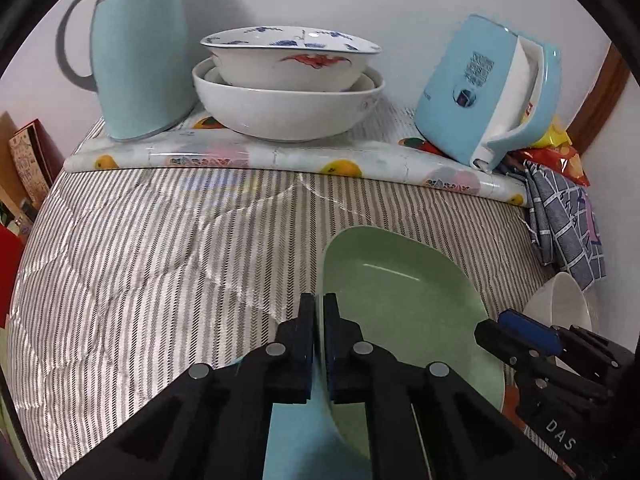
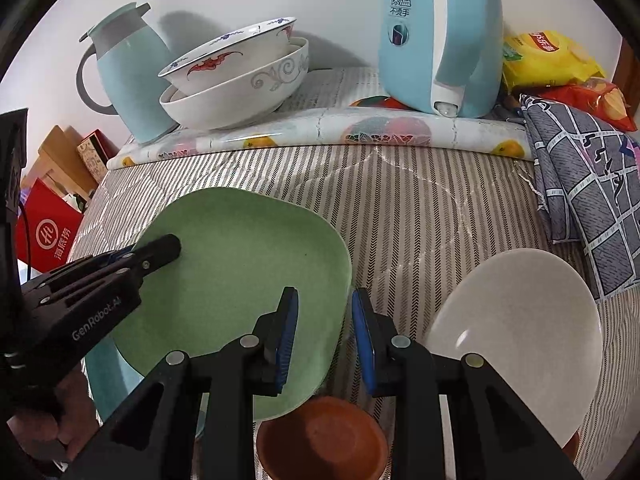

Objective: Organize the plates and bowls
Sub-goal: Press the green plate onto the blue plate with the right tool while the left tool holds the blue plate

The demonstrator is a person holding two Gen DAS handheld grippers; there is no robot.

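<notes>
A square green plate [image 1: 400, 300] [image 2: 240, 280] lies over a light blue plate [image 1: 296, 440] [image 2: 104, 380] on the striped cloth. My left gripper [image 1: 319, 304] [image 2: 160, 252] is shut on the green plate's left rim. My right gripper [image 2: 325, 320] [image 1: 500, 328] is open at the plate's right edge: one finger is over the plate, the other is past the rim, and neither pad presses it. A brown bowl [image 2: 320, 440] sits just below the right gripper. A white bowl [image 2: 520, 340] [image 1: 560, 300] is to its right.
At the back, on a rolled fruit-print sheet [image 1: 280, 156], stand stacked white bowls [image 1: 288, 108] [image 2: 236, 92], a pale blue jug [image 1: 140, 60] and a blue kettle [image 1: 480, 88]. A checked cloth [image 2: 584, 184] and snack bags [image 2: 552, 56] lie at the right. Boxes [image 2: 48, 232] stand at the left.
</notes>
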